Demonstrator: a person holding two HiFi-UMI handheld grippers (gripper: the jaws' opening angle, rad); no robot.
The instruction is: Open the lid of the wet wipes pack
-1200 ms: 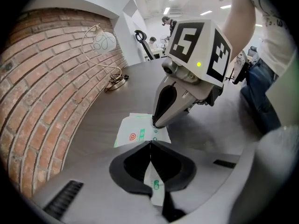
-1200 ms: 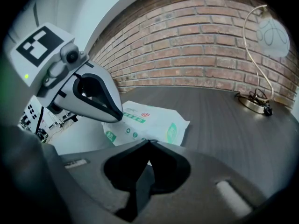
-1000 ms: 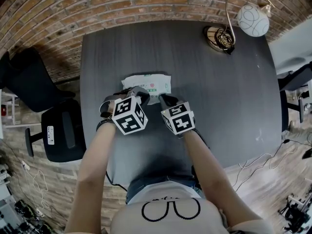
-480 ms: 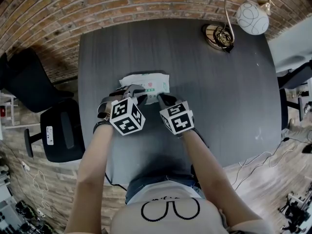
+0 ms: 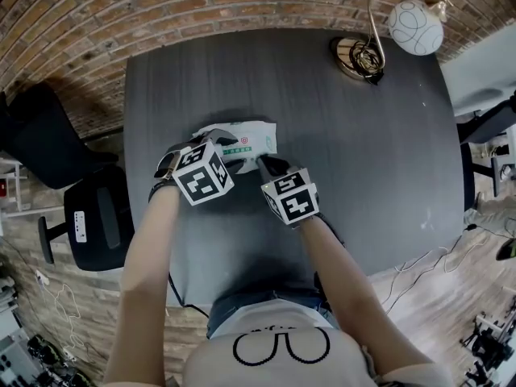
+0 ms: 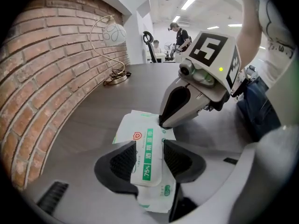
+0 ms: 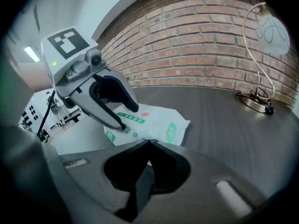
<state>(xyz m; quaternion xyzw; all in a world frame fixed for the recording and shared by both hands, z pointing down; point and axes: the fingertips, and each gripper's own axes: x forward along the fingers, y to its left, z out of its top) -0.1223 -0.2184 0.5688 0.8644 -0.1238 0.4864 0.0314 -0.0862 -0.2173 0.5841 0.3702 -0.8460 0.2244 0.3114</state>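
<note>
We see the white soft wet wipes pack with green print (image 5: 251, 138) lying flat on the dark grey table (image 5: 363, 176), left of its middle and well apart from anything else on it. The left gripper (image 6: 149, 144) stands over the pack's left end. Its 2 jaws are closed in on the long edges of the white lid flap with a green stripe (image 6: 148, 158), which fills the gap between them. The right gripper (image 7: 148, 143) has its jaws together, tips touching the pack's near edge toward the right; we cannot tell whether they pinch the film. We judge the task barely begun. The hold on the flap looks made and the pack braced, but the flap lies roughly along the pack, not folded back. Lifting it open is left.
</note>
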